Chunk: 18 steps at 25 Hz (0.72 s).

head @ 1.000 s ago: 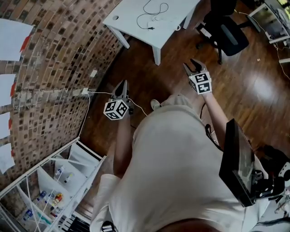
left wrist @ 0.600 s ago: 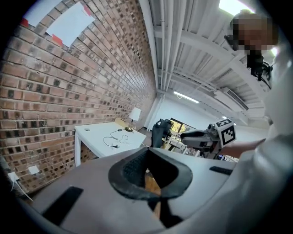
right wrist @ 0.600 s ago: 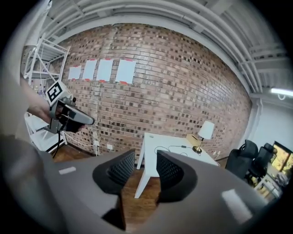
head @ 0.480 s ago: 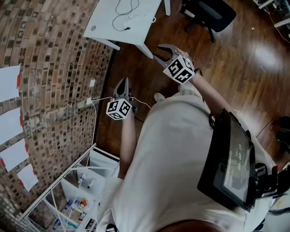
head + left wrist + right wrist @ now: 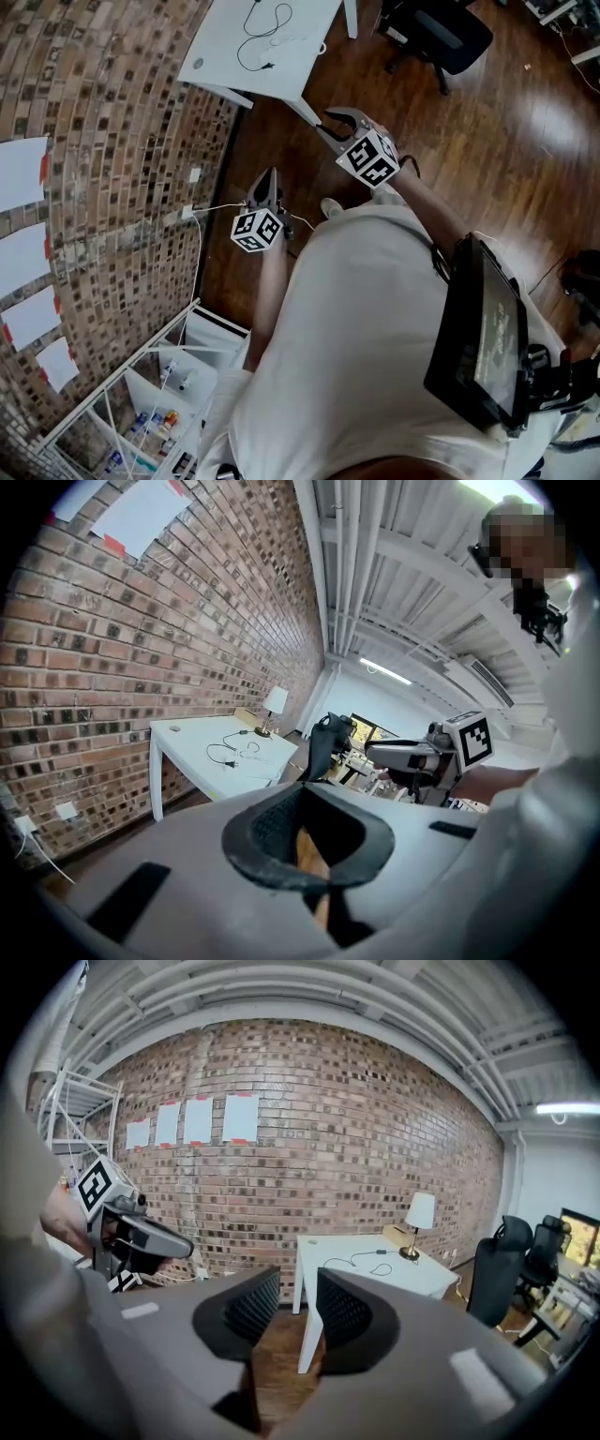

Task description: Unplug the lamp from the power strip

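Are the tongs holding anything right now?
No, nothing is held. The left tongs are shut and empty; the right tongs have just been closing, with only air between them.

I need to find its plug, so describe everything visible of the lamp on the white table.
The lamp is a small table lamp with a white tapered shade on a thin stem and a dark round base. It stands upright at the far end of the white table, close to the brick wall. A thin dark cord leaves its base and loops loosely over the tabletop, and its free end appears to lie there loose. Only the tabletop touches the lamp.
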Each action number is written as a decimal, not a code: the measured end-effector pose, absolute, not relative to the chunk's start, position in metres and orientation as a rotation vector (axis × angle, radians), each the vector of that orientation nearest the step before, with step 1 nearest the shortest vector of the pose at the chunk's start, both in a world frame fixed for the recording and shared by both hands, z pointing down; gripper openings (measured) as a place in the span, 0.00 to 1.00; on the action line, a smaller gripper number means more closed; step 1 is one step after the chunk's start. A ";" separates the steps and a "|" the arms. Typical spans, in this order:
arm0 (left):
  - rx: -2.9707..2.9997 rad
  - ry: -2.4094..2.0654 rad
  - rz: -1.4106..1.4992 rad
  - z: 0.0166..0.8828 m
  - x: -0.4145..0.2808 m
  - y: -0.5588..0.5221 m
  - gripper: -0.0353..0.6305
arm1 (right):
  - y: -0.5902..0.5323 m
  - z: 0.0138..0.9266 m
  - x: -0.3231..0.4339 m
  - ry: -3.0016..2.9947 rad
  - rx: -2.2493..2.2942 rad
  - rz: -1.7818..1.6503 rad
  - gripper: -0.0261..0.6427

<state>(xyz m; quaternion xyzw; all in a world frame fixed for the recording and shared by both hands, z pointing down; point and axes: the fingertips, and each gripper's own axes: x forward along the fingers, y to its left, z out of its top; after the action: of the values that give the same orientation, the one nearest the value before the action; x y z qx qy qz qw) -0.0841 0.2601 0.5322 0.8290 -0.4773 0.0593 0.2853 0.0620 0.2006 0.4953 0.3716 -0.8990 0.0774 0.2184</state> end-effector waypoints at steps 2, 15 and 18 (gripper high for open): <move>2.217 -1.276 0.156 0.532 -0.084 0.258 0.06 | 0.200 0.499 0.062 -2.486 1.036 0.261 0.20; 2.229 -1.239 0.151 0.538 -0.073 0.253 0.06 | 0.196 0.515 0.081 -2.421 1.092 0.421 0.17; 2.230 -1.228 0.152 0.539 -0.068 0.255 0.06 | 0.199 0.523 0.090 -2.374 1.100 0.433 0.17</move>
<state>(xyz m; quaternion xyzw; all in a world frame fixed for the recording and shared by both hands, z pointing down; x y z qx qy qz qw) -0.0682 0.2549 0.5389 0.8365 -0.4606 0.0572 0.2911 0.0903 0.1987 0.5234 0.4025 -0.8684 0.1584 0.2424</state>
